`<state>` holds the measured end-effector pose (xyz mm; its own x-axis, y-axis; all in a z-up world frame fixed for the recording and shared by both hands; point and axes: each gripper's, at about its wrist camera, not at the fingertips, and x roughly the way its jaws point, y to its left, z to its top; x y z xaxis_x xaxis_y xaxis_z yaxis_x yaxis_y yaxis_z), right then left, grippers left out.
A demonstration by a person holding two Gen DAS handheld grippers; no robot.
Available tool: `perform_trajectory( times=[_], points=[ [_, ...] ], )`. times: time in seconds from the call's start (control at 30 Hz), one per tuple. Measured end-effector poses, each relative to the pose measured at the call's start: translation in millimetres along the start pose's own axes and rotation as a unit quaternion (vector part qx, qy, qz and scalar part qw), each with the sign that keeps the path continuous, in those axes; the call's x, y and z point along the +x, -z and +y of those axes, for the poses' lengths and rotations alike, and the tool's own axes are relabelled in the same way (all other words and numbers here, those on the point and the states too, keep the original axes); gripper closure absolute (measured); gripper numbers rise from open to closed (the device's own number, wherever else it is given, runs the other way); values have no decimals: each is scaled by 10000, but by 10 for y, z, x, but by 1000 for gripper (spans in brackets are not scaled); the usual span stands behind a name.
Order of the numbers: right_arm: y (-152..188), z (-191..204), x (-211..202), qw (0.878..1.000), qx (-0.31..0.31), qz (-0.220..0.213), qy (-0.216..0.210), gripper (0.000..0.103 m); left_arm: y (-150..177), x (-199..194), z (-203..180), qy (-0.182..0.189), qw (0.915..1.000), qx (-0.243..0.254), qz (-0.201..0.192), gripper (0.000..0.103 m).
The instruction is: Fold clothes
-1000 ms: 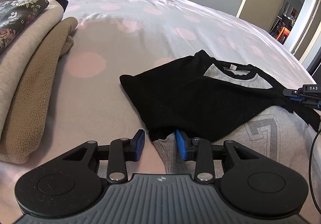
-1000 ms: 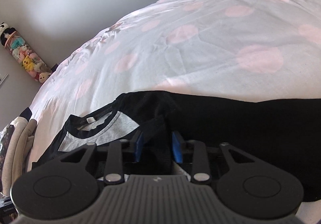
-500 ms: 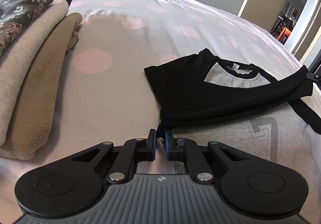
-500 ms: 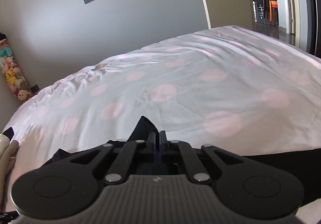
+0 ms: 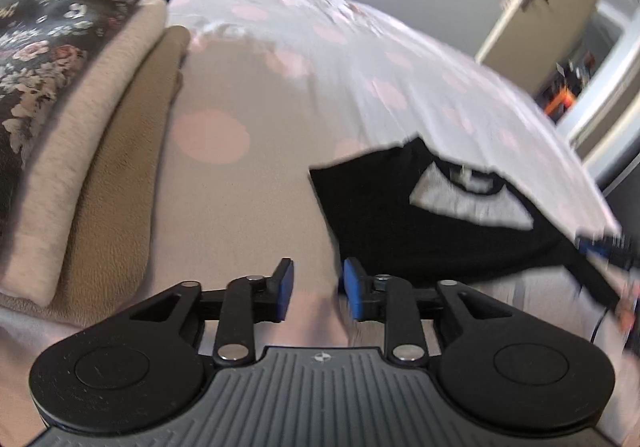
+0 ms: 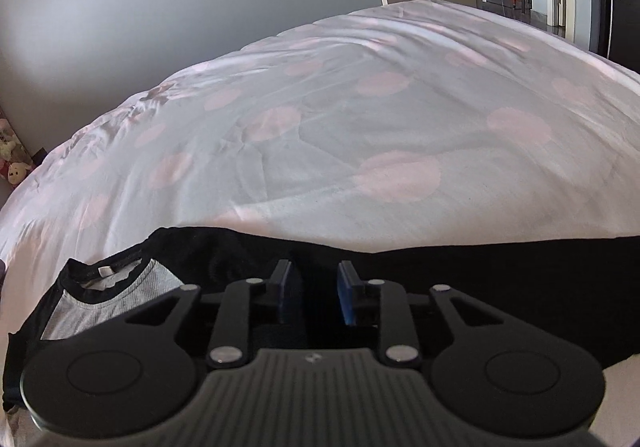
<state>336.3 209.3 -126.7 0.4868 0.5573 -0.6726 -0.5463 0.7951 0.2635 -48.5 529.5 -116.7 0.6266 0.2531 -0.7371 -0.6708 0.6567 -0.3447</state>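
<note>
- Folded stack (image 5: 92, 151) lies at the left of the bed (image 5: 248, 175), probably as the done pile.
- Left gripper (image 5: 316, 289): jaws opening, nothing between them, beside the shirt's corner.
- Black-and-grey shirt (image 5: 380, 223) lies folded mid-bed, collar pointing away, long axis across.
- Right gripper (image 6: 313, 295): jaws opening over black cloth, seemingly released.

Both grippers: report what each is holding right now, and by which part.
Nothing is held. The left gripper and the right gripper are both opening, with no cloth pinched between their fingers; the black shirt lies free on the bed.
</note>
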Motion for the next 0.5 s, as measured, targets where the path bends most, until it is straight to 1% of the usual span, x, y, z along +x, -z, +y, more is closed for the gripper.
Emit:
perform_trajectory(
  times=[0.03,0.07,0.2,0.23,0.33,0.5],
  points=[
    [23,-18,-21,10000,-16,19,-43,73,-63,19,24,44,9999,-146,-62,76],
    [47,-38,-44,9999,-22,38,-106,73,-121,55,37,104,9997,-193,-124,75],
    [123,-115,-124,9990,-60,121,-435,72,-313,318,47,165,9997,-195,-23,73],
    [132,-129,-132,9985,-98,147,-523,72,-350,388,51,167,9996,-214,14,71],
    [175,-169,-143,9970,-160,248,-718,72,-393,562,98,193,9991,-371,120,69],
    [222,-237,-43,9956,-98,290,-890,72,-365,648,120,202,9990,-405,69,70]
  ],
)
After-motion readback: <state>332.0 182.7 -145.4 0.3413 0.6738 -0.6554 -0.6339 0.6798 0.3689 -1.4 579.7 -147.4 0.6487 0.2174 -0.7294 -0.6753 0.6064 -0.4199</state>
